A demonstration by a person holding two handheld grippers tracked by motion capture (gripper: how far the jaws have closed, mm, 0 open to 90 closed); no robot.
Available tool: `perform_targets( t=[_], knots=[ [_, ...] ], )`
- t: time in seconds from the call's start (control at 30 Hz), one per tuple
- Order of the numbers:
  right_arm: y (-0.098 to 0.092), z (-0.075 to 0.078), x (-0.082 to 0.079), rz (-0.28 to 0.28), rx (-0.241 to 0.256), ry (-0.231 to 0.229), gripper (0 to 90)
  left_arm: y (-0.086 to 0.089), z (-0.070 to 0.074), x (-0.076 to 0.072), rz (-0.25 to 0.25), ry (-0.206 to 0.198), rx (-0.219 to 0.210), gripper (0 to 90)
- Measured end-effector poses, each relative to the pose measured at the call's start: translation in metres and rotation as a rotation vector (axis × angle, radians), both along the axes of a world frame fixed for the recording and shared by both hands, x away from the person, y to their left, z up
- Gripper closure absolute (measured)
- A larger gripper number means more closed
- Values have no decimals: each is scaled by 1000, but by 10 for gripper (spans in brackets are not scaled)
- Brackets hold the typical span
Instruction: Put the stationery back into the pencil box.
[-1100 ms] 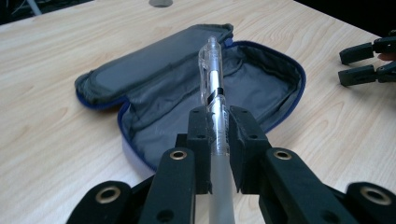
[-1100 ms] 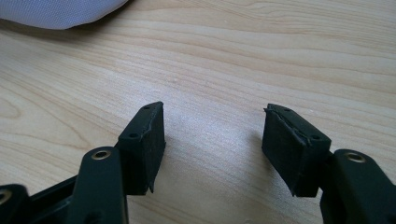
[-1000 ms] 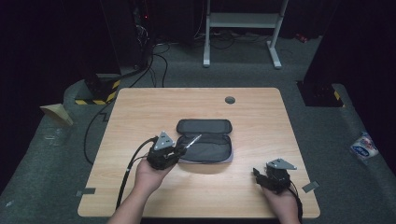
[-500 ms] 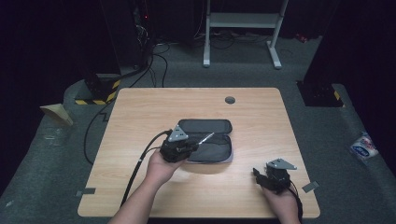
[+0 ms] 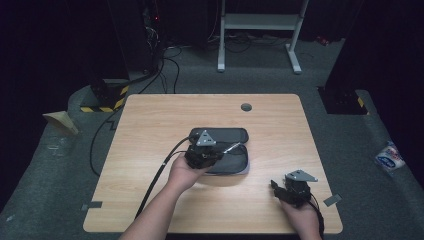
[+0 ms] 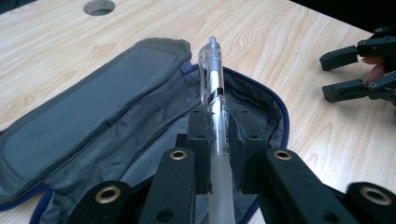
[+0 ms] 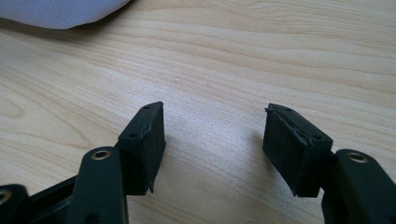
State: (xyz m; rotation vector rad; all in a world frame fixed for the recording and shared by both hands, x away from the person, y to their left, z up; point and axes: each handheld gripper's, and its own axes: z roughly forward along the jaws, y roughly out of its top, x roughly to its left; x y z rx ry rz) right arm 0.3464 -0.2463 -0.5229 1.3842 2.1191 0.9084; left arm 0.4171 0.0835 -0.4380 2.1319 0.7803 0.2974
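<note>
Right gripper [image 5: 278,188] sits near the front right edge of the light wooden tabletop [image 5: 150,125], held low, jaws spread wide with bare wood between them; nothing in it. In the right gripper view its black pads [image 7: 144,135] hang just over the grain.

Left gripper [image 5: 220,151] is further in, mid-table, clamped on a clear plastic ballpoint pen [image 6: 212,100]. Pen runs straight along the jaw axis, frosted grip section between the pads, clip end pointing forward and slightly up. Jaws pinch it from both sides.

Pen is above the open grey fabric pencil case with blue zipper trim [image 6: 140,121], not yet resting inside it as far as I can tell. Case lies flat, lid flap folded back to the far side, lining exposed directly under the gripper. In the high view the case [image 5: 235,165] is touching or just under the left gripper.

Beyond the case: round cable hole [image 5: 246,106] near the tabletop's far edge, well apart from everything.
</note>
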Motion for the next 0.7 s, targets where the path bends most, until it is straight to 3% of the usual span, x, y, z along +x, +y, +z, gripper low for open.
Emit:
perform_targets(
  t=[0.37,0.57,0.7],
  knots=[
    [0,0,0,1,-2,-1,383,-6,-16,14,-5,50,22,793],
    [0,0,0,1,-2,-1,383,-12,-24,15,-7,69,73,793],
    [0,0,0,0,-2,-1,384,-12,-26,16,2,83,84,793]
  ],
)
